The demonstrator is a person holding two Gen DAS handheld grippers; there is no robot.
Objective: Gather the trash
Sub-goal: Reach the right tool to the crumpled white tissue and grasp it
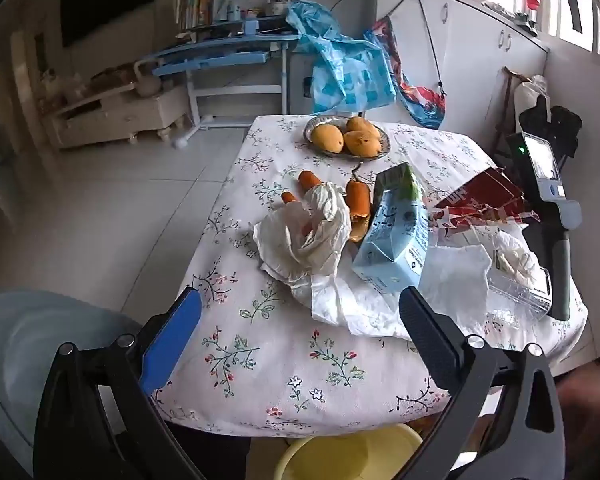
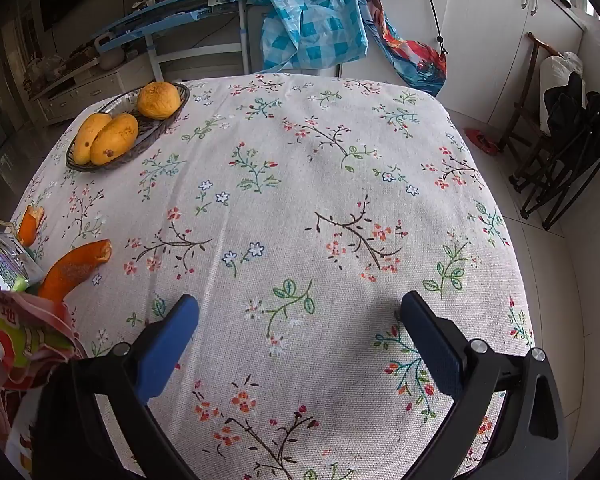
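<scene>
Table (image 2: 340,160) with floral cloth. Dark tray (image 2: 156,128) at far left corner holding three mangoes (image 2: 114,138). Behind: blue desk (image 1: 220,50) with books (image 1: 196,6), blue checked plastic bag (image 2: 312,20), white cabinets (image 1: 480,40), folded dark chair (image 2: 568,152) on tiled floor.

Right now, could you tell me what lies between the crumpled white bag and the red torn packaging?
In the left wrist view, a light blue carton lies between the crumpled white bag and the red torn packaging.

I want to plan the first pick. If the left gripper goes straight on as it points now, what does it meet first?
Probably the crumpled white tissue paper lying on the floral tablecloth, just ahead of the open left gripper; depth is uncertain.
</scene>
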